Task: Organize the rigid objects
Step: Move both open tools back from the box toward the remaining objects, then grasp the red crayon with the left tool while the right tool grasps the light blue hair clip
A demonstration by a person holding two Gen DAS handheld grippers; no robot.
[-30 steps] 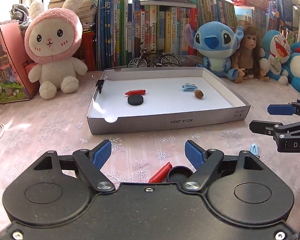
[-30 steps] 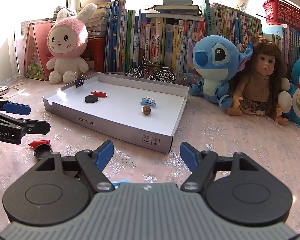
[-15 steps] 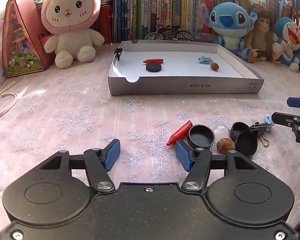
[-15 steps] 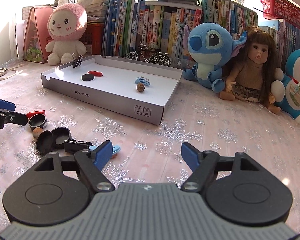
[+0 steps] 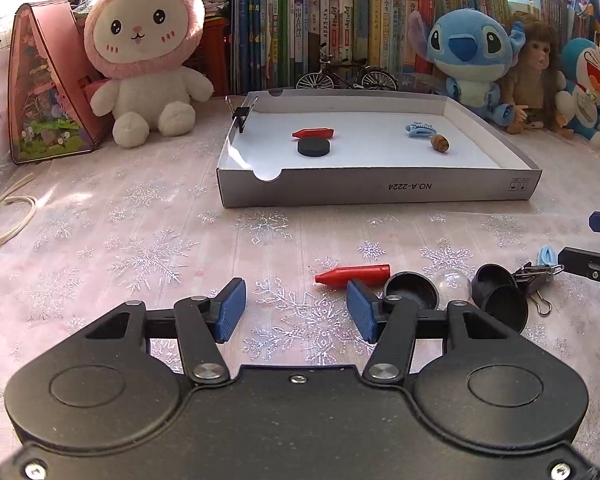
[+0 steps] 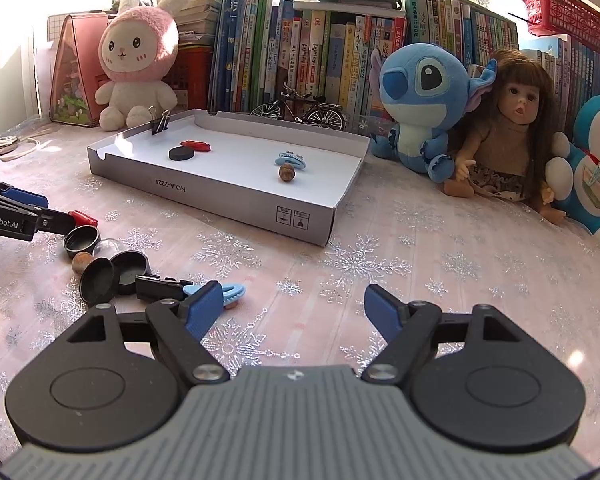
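Left gripper (image 5: 296, 312) jaws closing, nothing between pads, hovering just short of red plastic crayon-shaped piece (image 5: 352, 275) lying on table. Right gripper (image 6: 294, 312) gaping open, empty; light-blue hair clip (image 6: 231, 293) seemingly beside its left finger.

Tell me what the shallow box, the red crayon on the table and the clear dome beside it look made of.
Box: grey printed cardboard, matt, white inside; cut notch and folded walls show it.
Red crayon: likely wax or plastic, smooth with a slight sheen.
Clear dome: transparent plastic or glass, glossy; the tablecloth shows through it.
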